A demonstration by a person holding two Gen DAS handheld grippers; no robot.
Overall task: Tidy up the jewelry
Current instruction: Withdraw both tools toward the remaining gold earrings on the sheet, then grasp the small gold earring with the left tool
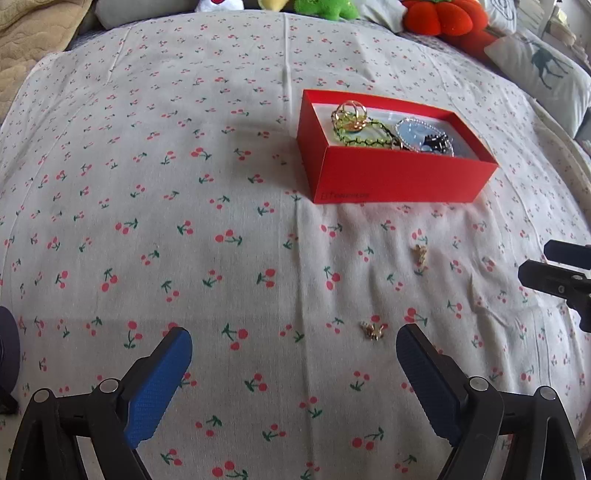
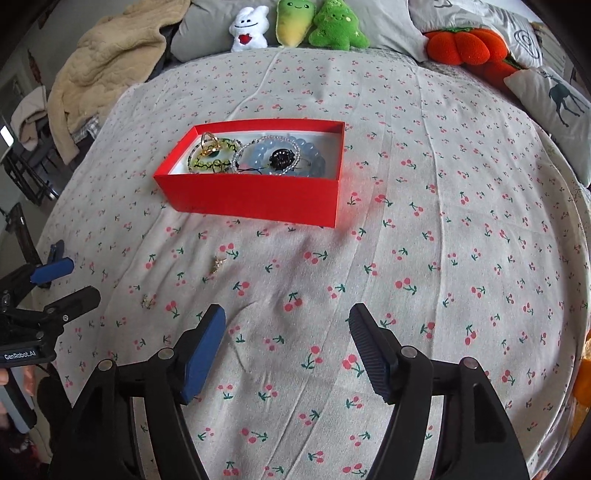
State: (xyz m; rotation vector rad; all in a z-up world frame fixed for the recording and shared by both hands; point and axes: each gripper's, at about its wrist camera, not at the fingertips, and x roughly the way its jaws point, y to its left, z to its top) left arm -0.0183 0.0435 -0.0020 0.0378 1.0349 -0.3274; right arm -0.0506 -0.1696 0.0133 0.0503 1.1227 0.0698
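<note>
A red box sits on the cherry-print bedsheet. It holds a gold ring, a green bracelet, a blue bead bracelet and a dark ornament. Two small gold earrings lie loose on the sheet: one just ahead of my left gripper, one nearer the box. My left gripper is open and empty. My right gripper is open and empty, right of the earrings.
Plush toys and an orange pumpkin cushion line the far edge of the bed. A deer-print pillow lies at the far right. A beige blanket is heaped at the far left.
</note>
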